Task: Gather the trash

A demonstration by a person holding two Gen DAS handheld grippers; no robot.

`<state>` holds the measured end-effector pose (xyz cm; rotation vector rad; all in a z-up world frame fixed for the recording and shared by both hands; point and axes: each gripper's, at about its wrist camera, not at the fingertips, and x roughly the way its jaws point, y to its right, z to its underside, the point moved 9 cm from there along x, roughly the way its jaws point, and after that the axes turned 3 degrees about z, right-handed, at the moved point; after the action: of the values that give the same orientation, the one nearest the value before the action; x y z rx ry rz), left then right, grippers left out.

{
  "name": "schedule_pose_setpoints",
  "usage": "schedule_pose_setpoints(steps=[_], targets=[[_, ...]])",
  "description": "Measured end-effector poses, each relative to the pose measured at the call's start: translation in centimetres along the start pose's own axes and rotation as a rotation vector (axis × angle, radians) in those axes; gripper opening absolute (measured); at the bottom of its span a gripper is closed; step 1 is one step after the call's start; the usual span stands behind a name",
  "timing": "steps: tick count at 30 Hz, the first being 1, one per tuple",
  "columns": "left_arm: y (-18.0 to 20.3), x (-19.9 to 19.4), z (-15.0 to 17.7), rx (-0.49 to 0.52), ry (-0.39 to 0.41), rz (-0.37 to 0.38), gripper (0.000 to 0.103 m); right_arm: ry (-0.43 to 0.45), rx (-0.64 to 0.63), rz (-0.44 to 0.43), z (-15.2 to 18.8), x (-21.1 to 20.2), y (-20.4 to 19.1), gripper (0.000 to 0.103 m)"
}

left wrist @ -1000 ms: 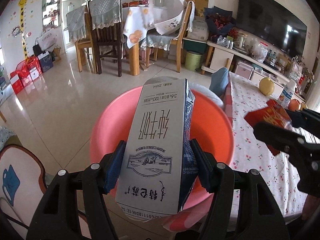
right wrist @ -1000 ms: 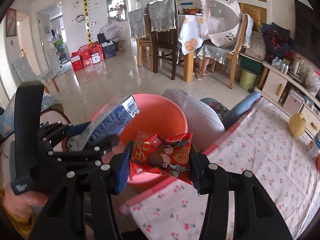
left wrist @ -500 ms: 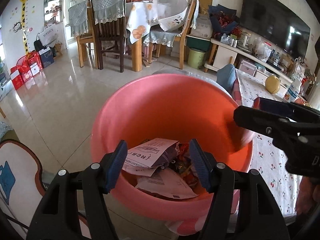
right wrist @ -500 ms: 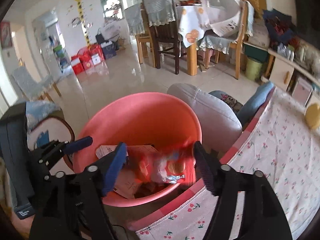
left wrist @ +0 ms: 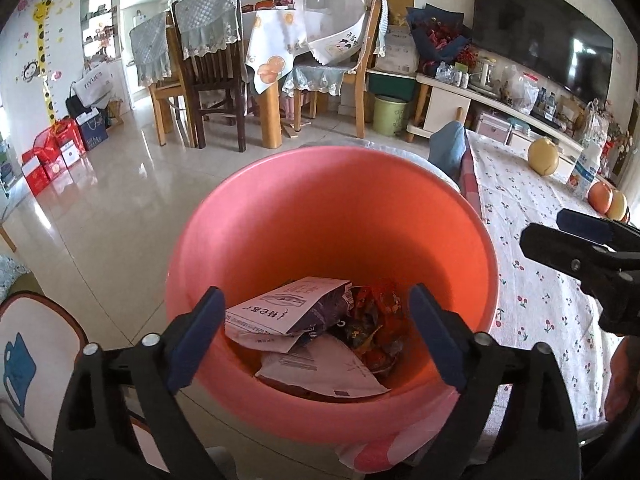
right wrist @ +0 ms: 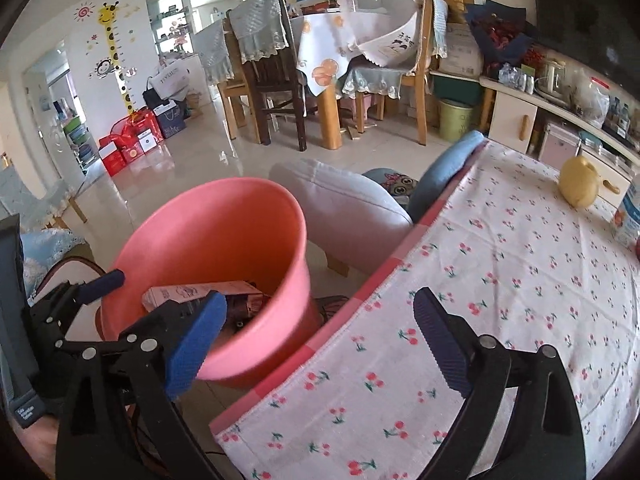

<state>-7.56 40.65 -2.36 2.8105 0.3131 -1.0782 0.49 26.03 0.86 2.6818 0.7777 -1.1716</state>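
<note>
Cherry-print tablecloth (right wrist: 500, 280) beside pink bin (left wrist: 332, 216) of trash; both tongs (left wrist: 316, 332) (right wrist: 320, 332) freshly spread, empty.

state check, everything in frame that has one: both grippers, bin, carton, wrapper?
left hand-held gripper: open, nothing between the jaws, over the bin; jaws have just been opening.
right hand-held gripper: open, empty, over the table edge; jaws have just been opening.
bin: upright beside the table, holds trash.
carton: crumpled, lying in the bin.
wrapper: lying in the bin beside the carton.
</note>
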Motion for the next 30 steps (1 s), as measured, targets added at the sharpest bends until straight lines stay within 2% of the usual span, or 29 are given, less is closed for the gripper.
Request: schedule_pose_setpoints(steps=[6,14,21,30], targets=[[0.3,-0.4,0.1,-0.001,0.004,-0.012,0.095,-0.011,-0.007,0.029,1.8,-0.8,1.1,0.095],[1.6,-1.6,-0.4,-0.017,0.024,0.016,0.096,-0.021,0.005,0.041,3.4,-2.4,2.1,0.095],[3.9,-2.3,-0.3,0.028,0.025,0.007,0.097,-0.015,0.038,0.073,4.7,-4.3,4.6,0.095],[8.2,-4.0,-0.6,0.072,0.054,0.041,0.098,-0.002,0.081,0.134,6.4,-6.9,8.2,0.095]])
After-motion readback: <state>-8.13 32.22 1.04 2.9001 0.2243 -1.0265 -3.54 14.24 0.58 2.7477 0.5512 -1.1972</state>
